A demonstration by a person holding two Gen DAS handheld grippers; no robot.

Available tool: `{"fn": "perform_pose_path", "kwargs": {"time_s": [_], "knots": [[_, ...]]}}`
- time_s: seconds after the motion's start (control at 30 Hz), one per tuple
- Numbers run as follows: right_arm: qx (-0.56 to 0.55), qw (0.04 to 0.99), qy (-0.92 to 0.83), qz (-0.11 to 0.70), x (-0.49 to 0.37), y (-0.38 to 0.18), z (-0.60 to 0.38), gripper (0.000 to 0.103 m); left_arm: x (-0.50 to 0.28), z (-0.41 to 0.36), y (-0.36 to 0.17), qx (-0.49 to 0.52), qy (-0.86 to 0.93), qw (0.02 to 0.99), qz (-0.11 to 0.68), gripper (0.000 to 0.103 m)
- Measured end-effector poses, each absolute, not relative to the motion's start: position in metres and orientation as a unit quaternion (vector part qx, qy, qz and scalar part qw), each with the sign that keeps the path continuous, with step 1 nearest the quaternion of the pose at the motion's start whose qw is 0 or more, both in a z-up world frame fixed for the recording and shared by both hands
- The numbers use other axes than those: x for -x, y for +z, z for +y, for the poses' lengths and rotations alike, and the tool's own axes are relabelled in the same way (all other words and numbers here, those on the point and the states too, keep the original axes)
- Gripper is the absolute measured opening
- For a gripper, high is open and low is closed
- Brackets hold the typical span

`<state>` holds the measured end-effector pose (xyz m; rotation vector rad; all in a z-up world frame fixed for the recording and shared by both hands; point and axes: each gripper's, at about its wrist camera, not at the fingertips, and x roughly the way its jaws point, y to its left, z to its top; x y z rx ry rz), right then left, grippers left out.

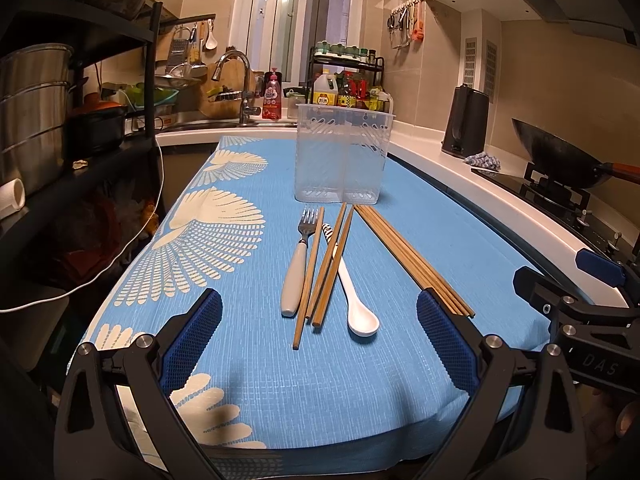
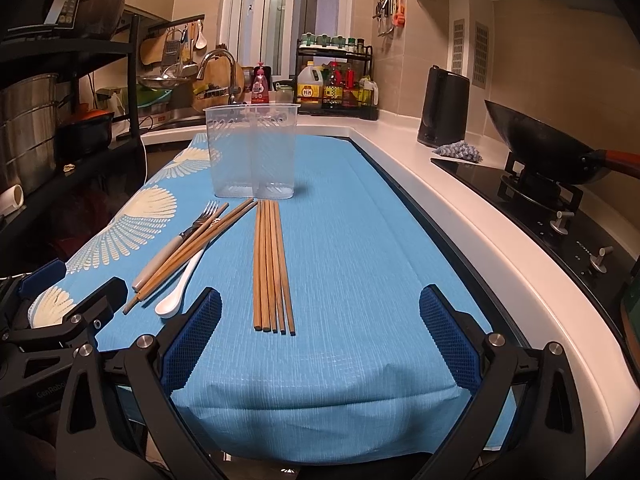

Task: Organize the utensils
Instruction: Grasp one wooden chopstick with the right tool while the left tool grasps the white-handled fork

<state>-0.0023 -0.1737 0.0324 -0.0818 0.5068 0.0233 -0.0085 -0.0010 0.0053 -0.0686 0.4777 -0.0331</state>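
A clear plastic two-compartment utensil holder (image 1: 342,152) (image 2: 252,152) stands empty on the blue cloth. In front of it lie a white-handled fork (image 1: 298,264) (image 2: 176,244), three loose wooden chopsticks (image 1: 328,268) (image 2: 192,248), a white ceramic spoon (image 1: 354,300) (image 2: 180,284) and a neat bundle of several chopsticks (image 1: 412,260) (image 2: 272,264). My left gripper (image 1: 320,336) is open and empty, just short of the fork and spoon. My right gripper (image 2: 320,336) is open and empty, just short of the chopstick bundle; it also shows in the left wrist view (image 1: 580,288).
The blue patterned cloth (image 1: 224,240) covers a narrow table. A white counter (image 2: 460,216) runs along the right with a black kettle (image 2: 442,108), a wok (image 2: 552,148) on a stove and a rag. A dark shelf with pots (image 1: 36,112) stands left; sink and bottles behind.
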Motion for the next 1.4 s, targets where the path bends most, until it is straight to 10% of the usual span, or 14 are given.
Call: {"fn": "perform_pose_path", "kwargs": {"time_s": [0.5, 0.97, 1.4], "knots": [[0.038, 0.97, 0.016, 0.241, 0.001, 0.035, -0.173, 0.076, 0.008, -0.002, 0.006, 0.034, -0.021, 0.971, 0.237, 0.094], [0.0, 0.944, 0.085, 0.319, -0.061, -0.016, -0.183, 0.027, -0.009, 0.01, -0.016, 0.049, -0.007, 0.957, 0.286, 0.034], [0.018, 0.933, 0.13, 0.335, -0.075, -0.029, -0.185, 0.017, -0.057, 0.026, -0.027, 0.087, 0.015, 0.945, 0.314, 0.025]]}}
